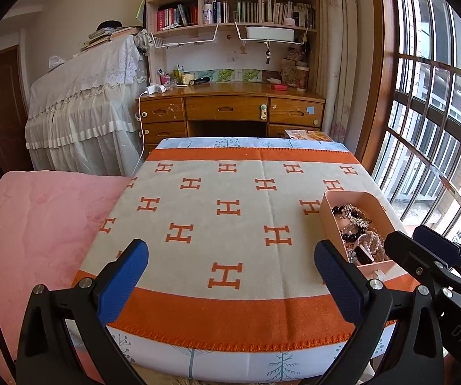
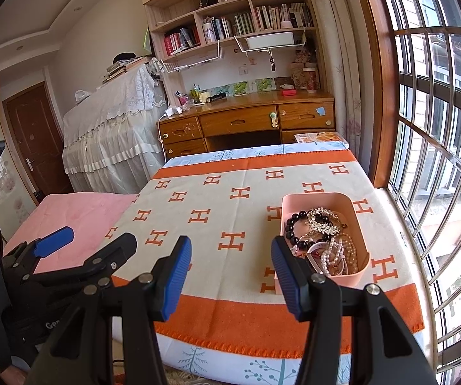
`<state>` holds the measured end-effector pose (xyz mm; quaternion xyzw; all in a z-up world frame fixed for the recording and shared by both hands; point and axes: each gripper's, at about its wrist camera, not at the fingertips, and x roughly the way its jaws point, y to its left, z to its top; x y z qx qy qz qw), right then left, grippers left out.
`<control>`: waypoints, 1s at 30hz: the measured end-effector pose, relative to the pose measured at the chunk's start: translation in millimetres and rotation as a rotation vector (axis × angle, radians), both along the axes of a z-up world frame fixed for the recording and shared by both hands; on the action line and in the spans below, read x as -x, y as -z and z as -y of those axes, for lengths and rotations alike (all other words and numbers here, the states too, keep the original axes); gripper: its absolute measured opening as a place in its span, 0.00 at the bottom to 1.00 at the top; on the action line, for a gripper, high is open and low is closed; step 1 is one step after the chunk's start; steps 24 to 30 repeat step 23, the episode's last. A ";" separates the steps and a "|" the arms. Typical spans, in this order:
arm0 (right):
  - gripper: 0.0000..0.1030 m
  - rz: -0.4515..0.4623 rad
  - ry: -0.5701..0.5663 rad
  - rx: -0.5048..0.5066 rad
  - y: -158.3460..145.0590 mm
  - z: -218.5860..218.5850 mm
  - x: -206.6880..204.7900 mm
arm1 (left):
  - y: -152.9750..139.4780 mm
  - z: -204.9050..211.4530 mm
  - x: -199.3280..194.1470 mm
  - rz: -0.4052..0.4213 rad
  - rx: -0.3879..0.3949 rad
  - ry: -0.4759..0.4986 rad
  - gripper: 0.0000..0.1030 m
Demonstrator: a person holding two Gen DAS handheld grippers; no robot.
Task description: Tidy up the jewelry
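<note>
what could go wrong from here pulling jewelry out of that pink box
The black bead bracelet, pearl strands and a rhinestone piece lie heaped together in the pink box, so lifting one may drag out others. The box sits on a soft blanket toward the window-side edge; a snag could tip it. The open right hand-held gripper has wide pads, so thin strands may slip.

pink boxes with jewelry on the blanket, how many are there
1. The pink box sits on the right side of the orange and cream blanket, toward the window, filled with beaded bracelets and pearl strands. Nothing else like it shows; the grippers hide part of the near blanket.
</note>
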<state>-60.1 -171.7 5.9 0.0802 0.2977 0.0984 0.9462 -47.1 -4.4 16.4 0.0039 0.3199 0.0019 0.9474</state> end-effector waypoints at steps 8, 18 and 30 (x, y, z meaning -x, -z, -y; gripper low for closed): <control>0.51 -0.030 -0.012 -0.002 6.2 -11.9 -10.2 | 9.1 -10.3 -8.5 -0.033 0.010 -0.012 0.99; 0.51 -0.043 -0.016 0.009 9.6 -23.6 -19.2 | 13.2 -24.6 -15.2 -0.044 0.021 -0.021 0.99; 0.51 -0.045 -0.015 0.008 9.3 -23.1 -19.3 | 13.8 -25.0 -15.9 -0.048 0.025 -0.019 0.99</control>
